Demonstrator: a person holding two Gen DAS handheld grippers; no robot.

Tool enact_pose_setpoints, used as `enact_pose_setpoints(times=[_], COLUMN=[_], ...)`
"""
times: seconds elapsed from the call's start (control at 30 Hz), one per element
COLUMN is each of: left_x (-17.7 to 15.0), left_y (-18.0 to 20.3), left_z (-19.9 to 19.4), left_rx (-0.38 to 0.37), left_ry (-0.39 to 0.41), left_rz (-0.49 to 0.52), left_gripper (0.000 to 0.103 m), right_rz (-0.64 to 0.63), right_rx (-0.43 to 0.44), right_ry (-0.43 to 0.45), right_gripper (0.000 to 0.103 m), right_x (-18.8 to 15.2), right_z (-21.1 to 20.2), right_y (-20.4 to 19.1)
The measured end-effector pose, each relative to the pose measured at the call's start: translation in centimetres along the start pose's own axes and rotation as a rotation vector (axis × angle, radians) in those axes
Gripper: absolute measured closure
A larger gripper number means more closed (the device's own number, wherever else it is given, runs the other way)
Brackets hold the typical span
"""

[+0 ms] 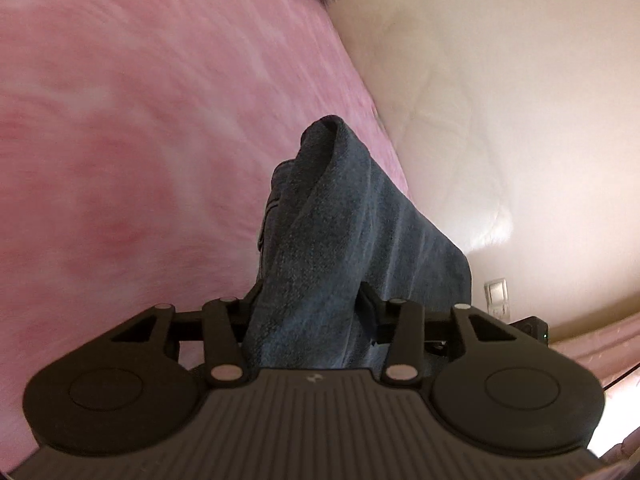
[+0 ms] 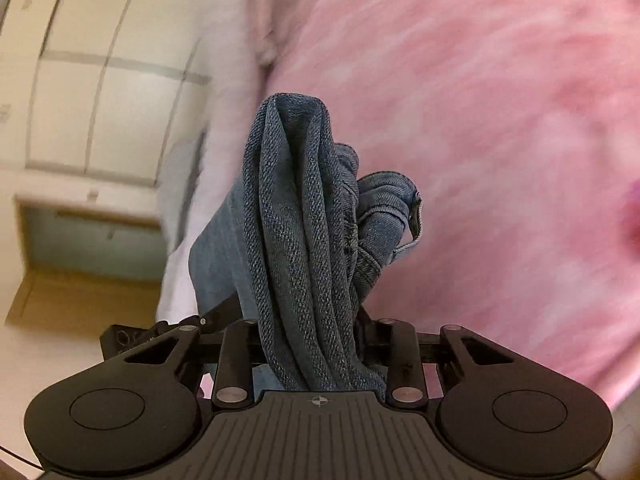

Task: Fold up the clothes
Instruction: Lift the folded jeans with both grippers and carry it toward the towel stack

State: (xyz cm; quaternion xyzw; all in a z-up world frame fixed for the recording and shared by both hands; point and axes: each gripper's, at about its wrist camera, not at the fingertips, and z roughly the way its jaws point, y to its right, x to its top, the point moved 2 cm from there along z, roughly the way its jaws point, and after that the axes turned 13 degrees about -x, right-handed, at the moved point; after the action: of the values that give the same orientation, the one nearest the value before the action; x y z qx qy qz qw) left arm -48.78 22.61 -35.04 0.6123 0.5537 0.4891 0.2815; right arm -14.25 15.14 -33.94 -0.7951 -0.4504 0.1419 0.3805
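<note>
Two bunches of blue denim filling the middle of both views — jeans [image 1: 340, 216] rising from the lower centre of the left wrist frame as a thick folded ridge, jeans [image 2: 296, 216] in the right wrist frame standing up in tight vertical pleats, with a seamed, hemmed edge poking out at centre right. Hanging clear above the pink surface in both views, not lying on it.

Pinching the cloth at lower centre, the left gripper [image 1: 310, 300], black fingers pressing in on either side of the wad, fabric spilling back over the ribbed body. Doing the same in the other view, the right gripper [image 2: 298, 320], its two fingers squeezing the pleated bundle between them, tips mostly hidden under denim.

Spreading behind the jeans, a pink bedspread [image 1: 140, 140] covering the whole left half of the left wrist frame, blurred and streaky; taking up the right half of the right wrist frame, the same pink bedspread [image 2: 500, 140].

Curving along the right side of the left wrist frame, a cream wall [image 1: 520, 120], with a pale wall switch [image 1: 496, 292] at lower right. Showing at upper left of the right wrist frame — a pale panelled wardrobe [image 2: 100, 80], blurred.
</note>
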Motion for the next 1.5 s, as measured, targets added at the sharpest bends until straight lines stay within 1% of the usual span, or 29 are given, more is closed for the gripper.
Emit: enact_pose_setpoints(times=[0.17,0.33,0.43,0.57,0.67,0.7,0.87,0.93,1.07,1.23,1.37,1.4,1.5], left_x=[-3.5,-7.1,-9.3,-11.3,-12.5,-12.8,-14.4,-15.2,-16.9,-18.3,-19.4,-19.5,-19.5], left_y=[0.8,1.6,1.7,2.2,2.4,2.5,4.1,4.8,5.7,5.9,6.1,5.9,4.1], left_z=[-15.7,-31.1,-39.2,-49.0,-55.3,-57.4,-63.9,-65.7,-69.8,-73.2,-75.9,-76.7,-79.7], left_rx=[0.074,0.144,0.164,0.205,0.218,0.221,0.221,0.232,0.292,0.364,0.423,0.430,0.423], left_ry=[0.157,0.307,0.358,0.409,0.465,0.485,0.627,0.693,0.825,0.943,1.037,1.050,1.032], left_rz=[-0.022,-0.041,-0.039,-0.028,-0.031,-0.034,-0.045,-0.053,-0.070,-0.114,-0.150,-0.159,-0.166], left_gripper=[0.063,0.063,0.063,0.063,0.063,0.063,0.063,0.063,0.063,0.063,0.063,0.063,0.063], right_rz=[-0.118,-0.206,-0.242,-0.260,-0.292,-0.310,-0.424,-0.481,-0.589,-0.664,-0.695,-0.695,-0.691], right_rx=[0.079,0.151,0.177,0.215,0.244,0.245,0.259,0.276,0.328,0.369,0.381,0.378,0.371], right_ry=[-0.117,-0.212,-0.239,-0.277,-0.314,-0.323,-0.372,-0.405,-0.491,-0.619,-0.672,-0.678,-0.694], right_gripper=[0.073,0.073,0.073,0.073,0.073,0.073,0.073,0.073,0.073,0.073,0.073,0.073,0.073], right_x=[-5.6,-13.3,-18.2,-24.1,-27.9,-28.7,-32.1,-33.6,-36.6,-39.7,-41.8,-42.4,-44.3], right_z=[4.0,8.1,9.8,12.4,13.8,14.0,14.5,15.3,17.8,21.9,24.2,24.8,26.7], right_y=[-10.1,-20.6,-25.9,-32.6,-36.7,-38.2,-44.9,-47.4,-51.6,-56.0,-58.4,-58.8,-60.2])
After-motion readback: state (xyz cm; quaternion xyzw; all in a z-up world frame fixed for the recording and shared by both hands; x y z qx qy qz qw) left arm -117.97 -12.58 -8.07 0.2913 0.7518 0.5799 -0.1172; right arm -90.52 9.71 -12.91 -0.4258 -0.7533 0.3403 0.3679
